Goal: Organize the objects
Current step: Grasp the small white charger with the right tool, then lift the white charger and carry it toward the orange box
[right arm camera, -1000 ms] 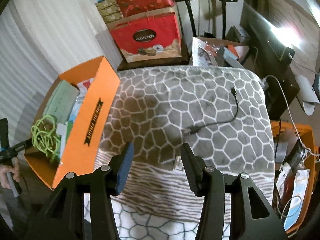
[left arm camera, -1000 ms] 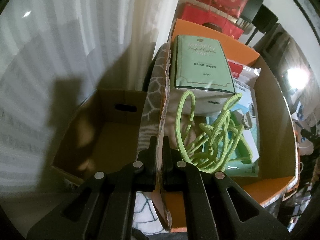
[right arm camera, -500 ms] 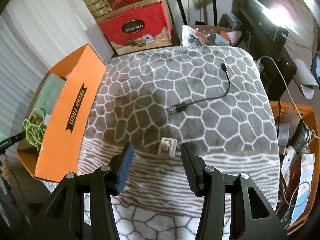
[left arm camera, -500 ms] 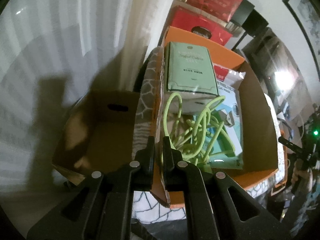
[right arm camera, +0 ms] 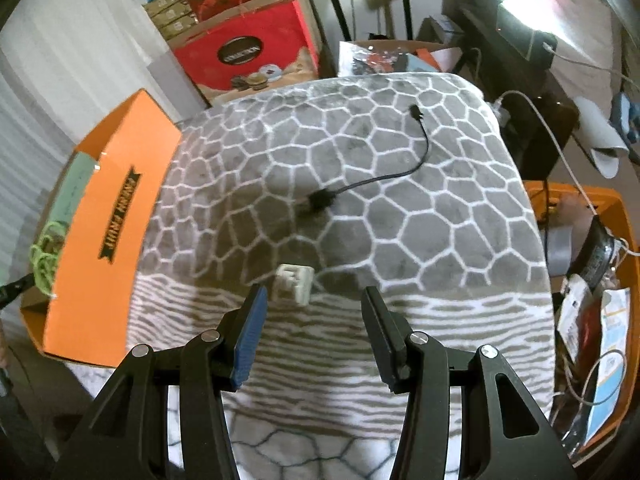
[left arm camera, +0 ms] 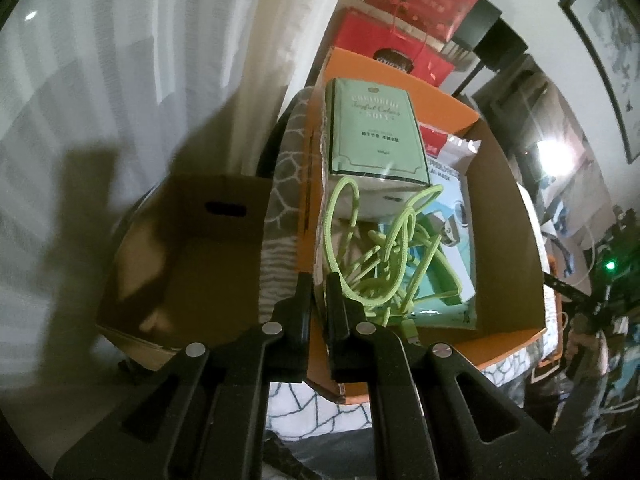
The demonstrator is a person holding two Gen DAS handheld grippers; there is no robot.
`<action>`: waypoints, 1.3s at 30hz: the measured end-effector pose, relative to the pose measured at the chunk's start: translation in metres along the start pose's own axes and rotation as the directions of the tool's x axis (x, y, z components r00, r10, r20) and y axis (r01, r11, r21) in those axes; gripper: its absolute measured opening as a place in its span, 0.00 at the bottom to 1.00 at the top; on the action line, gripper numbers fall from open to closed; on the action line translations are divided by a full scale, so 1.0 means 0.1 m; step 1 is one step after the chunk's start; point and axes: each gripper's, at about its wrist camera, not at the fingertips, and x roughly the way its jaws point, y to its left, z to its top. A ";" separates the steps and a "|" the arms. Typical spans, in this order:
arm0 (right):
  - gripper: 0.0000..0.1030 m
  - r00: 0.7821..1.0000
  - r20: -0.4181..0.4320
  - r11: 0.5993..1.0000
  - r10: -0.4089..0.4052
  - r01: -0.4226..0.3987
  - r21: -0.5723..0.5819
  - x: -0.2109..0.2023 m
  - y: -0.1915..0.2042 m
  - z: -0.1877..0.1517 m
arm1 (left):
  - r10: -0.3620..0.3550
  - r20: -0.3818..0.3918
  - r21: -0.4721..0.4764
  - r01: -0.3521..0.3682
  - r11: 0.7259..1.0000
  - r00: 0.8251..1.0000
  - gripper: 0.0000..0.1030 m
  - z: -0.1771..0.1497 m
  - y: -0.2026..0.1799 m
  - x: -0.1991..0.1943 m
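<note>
The small white plastic charger plug [right arm camera: 293,289] sat near the grey patterned blanket's [right arm camera: 400,208] front edge: light, rigid, best pinched across its flat sides. My right gripper [right arm camera: 312,316] hovered spread before it; my left gripper [left arm camera: 318,300] clamped the orange cardboard box's [left arm camera: 316,184] wall.

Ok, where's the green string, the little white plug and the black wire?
green string [left arm camera: 376,256]: left wrist view, middle of the tangled loops in the orange box.
little white plug [right arm camera: 294,290]: right wrist view, its front face.
black wire [right arm camera: 384,178]: right wrist view, mid-length of the cord.

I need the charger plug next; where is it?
In the right wrist view, the white plug lies on the grey patterned blanket, just ahead of the open right gripper.
</note>
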 end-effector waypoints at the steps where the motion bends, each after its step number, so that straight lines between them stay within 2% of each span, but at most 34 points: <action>1: 0.49 1.000 -0.004 1.000 -0.002 0.002 0.000 0.03 0.00 0.00 | 0.001 0.000 0.000 -0.001 1.000 1.000 0.06 0.00 0.00 0.00; 15: 0.48 0.998 0.013 0.998 -0.059 0.059 -0.031 0.18 0.19 0.05 | 0.016 0.005 0.002 -0.016 1.000 1.000 0.06 0.00 -0.02 0.00; 22: 0.48 0.998 0.042 0.998 -0.056 0.056 -0.004 0.08 0.20 0.08 | 0.013 0.005 -0.001 -0.013 1.000 1.000 0.06 -0.01 -0.02 0.00; 27: 0.48 0.998 0.019 0.998 -0.052 0.052 -0.019 0.17 0.25 0.09 | 0.012 0.007 -0.002 -0.012 1.000 1.000 0.06 -0.01 -0.03 -0.01; 28: 0.46 0.999 0.014 0.999 -0.050 0.051 -0.019 0.21 0.26 0.09 | 0.012 0.007 -0.002 -0.012 1.000 1.000 0.06 -0.01 -0.03 -0.01; 32: 0.23 0.998 0.004 0.998 -0.063 0.063 -0.027 0.29 0.28 0.06 | 0.013 0.006 -0.002 -0.013 1.000 1.000 0.06 -0.01 -0.03 -0.01; 39: 0.16 0.998 0.034 0.997 -0.058 0.060 -0.044 0.19 0.31 0.06 | 0.010 0.009 -0.004 -0.010 1.000 1.000 0.06 -0.01 -0.03 -0.01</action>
